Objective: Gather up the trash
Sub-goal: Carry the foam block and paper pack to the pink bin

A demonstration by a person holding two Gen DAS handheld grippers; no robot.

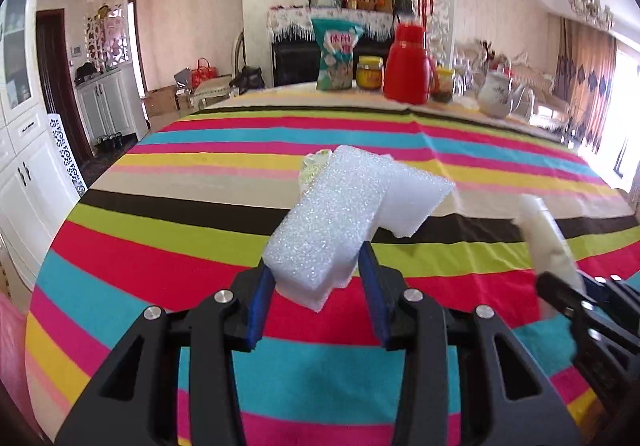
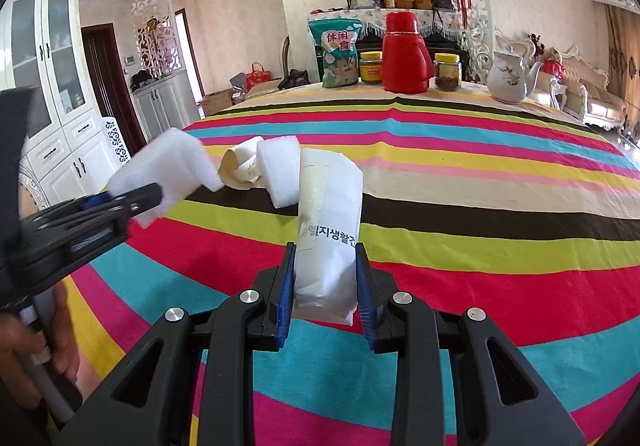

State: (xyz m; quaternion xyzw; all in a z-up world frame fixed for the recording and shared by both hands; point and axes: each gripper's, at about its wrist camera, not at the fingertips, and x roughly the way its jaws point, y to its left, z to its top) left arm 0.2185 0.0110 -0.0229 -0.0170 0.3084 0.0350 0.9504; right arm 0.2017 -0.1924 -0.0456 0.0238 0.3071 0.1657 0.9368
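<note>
The striped tablecloth (image 2: 480, 214) fills the lower 2 thirds of both views, its bands running left to right. Its far edge crosses the upper middle of the frame, its left edge falls away toward white cabinets (image 2: 52, 94) at the left, and the whole right half of the cloth lies bare out to the right border.

Along that far edge, in the upper centre, stand a red thermos (image 2: 406, 54), a white teapot (image 2: 510, 80) to its right, a teal snack bag (image 2: 339, 52) to its left, and 2 yellow-lidded jars (image 2: 371, 68) flanking the thermos.

At lower centre of the right wrist view, the right gripper (image 2: 325, 286) is clamped on a white paper packet (image 2: 328, 230) with printed lettering, both blue pads pressed to its sides, the packet raised off the cloth and pointing up-frame. At lower centre of the left wrist view, the left gripper (image 1: 316, 286) pinches a folded white foam sheet (image 1: 340, 222), its free flap bending toward the right.

Left of centre on the cloth, just beyond the packet, lie a curled foam strip (image 2: 280, 174) and, touching its left side, a crumpled paper scrap (image 2: 240, 168). The 2 grippers sit side by side near the table's near edge, close but apart.
</note>
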